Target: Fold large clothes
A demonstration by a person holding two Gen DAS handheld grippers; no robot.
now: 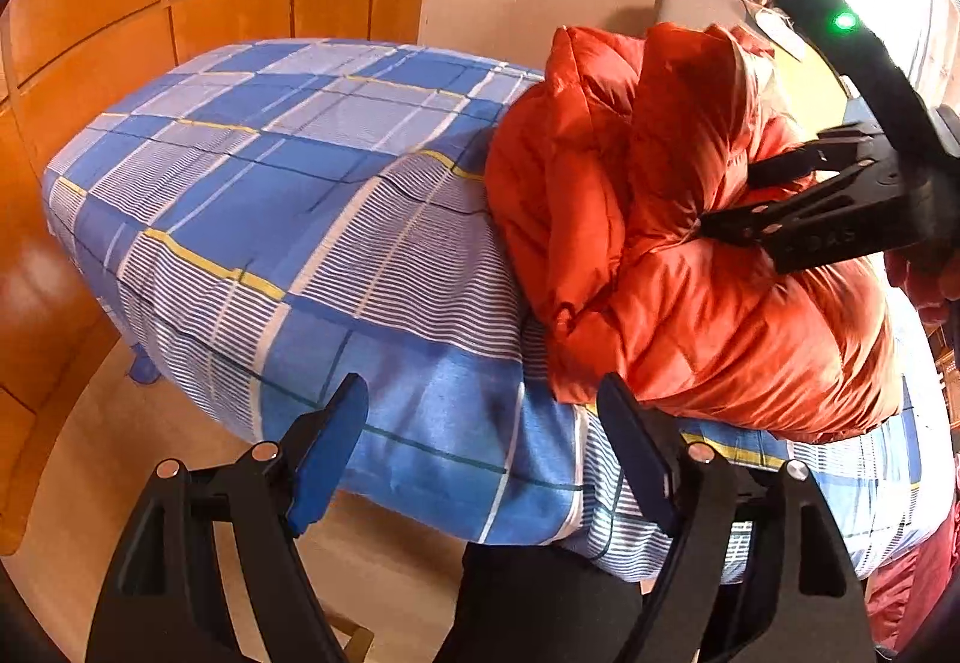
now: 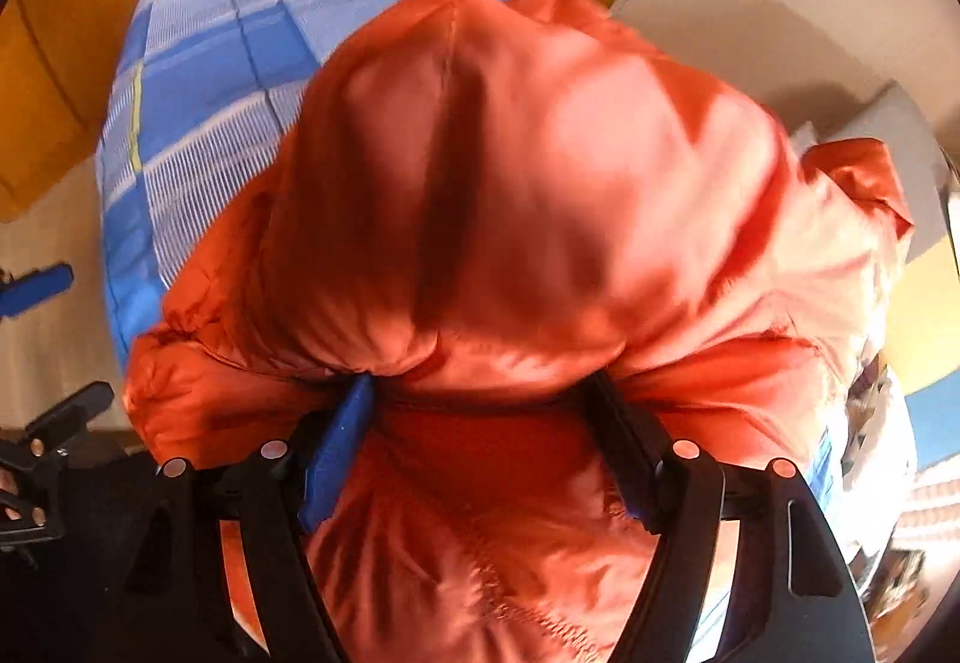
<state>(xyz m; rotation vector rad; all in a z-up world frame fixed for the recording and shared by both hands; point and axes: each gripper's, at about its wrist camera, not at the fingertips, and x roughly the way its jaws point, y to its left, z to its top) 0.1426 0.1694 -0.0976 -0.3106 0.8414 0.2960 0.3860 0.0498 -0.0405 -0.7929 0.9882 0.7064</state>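
Orange puffer jacket (image 1: 690, 255) on blue plaid sheet (image 1: 288, 195), right tongs (image 2: 480, 411) spread around it, left tongs (image 1: 486, 435) wide, empty, no legible writing.

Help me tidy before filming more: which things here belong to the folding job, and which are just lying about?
Part of the job:
orange puffer jacket
left gripper, open, empty
right gripper, open, pressed into the jacket
checked bedsheet, the folding surface

Just lying about:
grey cushion
white tag
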